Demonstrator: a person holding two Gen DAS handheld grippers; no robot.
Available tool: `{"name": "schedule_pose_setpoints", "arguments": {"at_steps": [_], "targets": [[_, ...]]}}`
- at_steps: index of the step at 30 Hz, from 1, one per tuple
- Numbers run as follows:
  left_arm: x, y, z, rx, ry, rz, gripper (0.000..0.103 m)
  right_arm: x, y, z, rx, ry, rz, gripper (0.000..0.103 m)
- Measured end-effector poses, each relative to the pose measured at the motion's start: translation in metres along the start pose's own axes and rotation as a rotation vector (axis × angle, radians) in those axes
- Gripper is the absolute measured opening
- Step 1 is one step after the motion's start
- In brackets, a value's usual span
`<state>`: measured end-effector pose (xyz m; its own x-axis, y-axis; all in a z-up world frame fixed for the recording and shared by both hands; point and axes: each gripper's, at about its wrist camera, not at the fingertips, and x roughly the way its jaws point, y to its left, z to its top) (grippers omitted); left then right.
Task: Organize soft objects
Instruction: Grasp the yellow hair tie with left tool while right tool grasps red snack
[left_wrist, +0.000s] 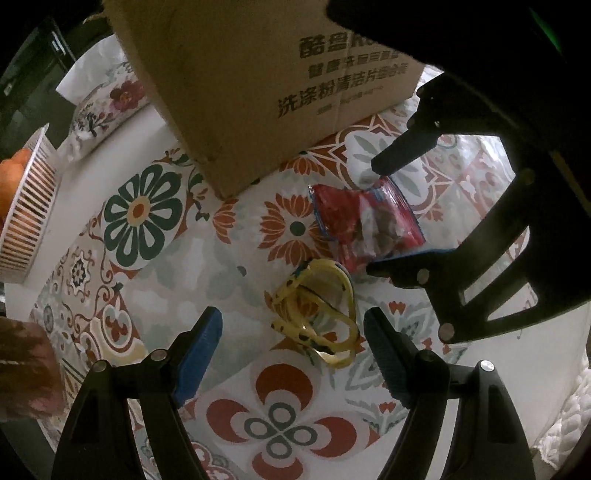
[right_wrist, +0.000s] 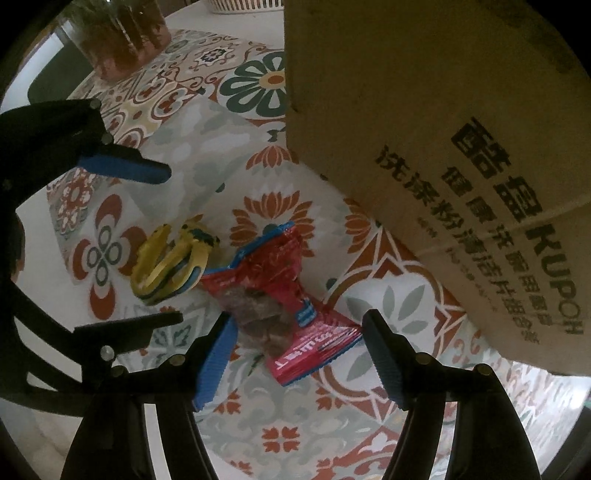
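Soft things, two of them, are lying side by side on the patterned floral tablecloth (right_wrist: 258, 417): a crinkled red-and-blue plastic snack pouch (right_wrist: 280, 295) and a yellow, dark-spotted coil of rubbery bands (right_wrist: 170, 266), the two looking as if they are just touching. Starting at the right gripper (right_wrist: 295, 349), its blue-padded fingers are standing spread apart and holding nothing, with the near end of the pouch sitting in the gap between them, which suggests it is lining up to pinch the pouch across its narrow width. The left gripper (left_wrist: 293, 352) is likewise gaping and empty, poised over the yellow coil (left_wrist: 317, 314) with one finger on either side, so each hand seems to be claiming its own item. Beyond both, a large brown cardboard box with printed Chinese lettering (left_wrist: 258, 74) is standing on the cloth just behind the pouch (left_wrist: 365, 225), probably placed close so the items can go in with a short carry. Farther out, a white slatted basket holding something orange (left_wrist: 29, 199) is sitting at the table's edge, and a glass jar with reddish contents (right_wrist: 122, 37) is standing well apart from the work.
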<state>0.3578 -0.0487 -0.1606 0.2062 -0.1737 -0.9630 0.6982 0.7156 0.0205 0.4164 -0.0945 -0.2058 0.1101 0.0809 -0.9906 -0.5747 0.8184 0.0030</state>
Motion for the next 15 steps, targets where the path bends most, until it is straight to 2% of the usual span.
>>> {"name": "schedule_pose_setpoints", "arguments": {"at_steps": [5, 10, 13, 15], "targets": [[0.008, 0.007, -0.005, -0.04, -0.017, -0.021, 0.073, 0.006, -0.001, 0.003, 0.005, -0.036, 0.012, 0.071], [0.011, 0.008, -0.011, -0.052, -0.044, -0.013, 0.057, 0.009, 0.003, 0.005, 0.014, -0.097, 0.017, 0.07], [0.011, 0.005, -0.016, -0.061, -0.061, -0.027, 0.047, 0.009, 0.006, 0.003, 0.023, -0.129, 0.017, 0.065], [0.01, 0.001, -0.02, -0.071, -0.073, -0.038, 0.044, 0.008, 0.01, -0.006, 0.033, -0.152, 0.02, 0.055]]}}
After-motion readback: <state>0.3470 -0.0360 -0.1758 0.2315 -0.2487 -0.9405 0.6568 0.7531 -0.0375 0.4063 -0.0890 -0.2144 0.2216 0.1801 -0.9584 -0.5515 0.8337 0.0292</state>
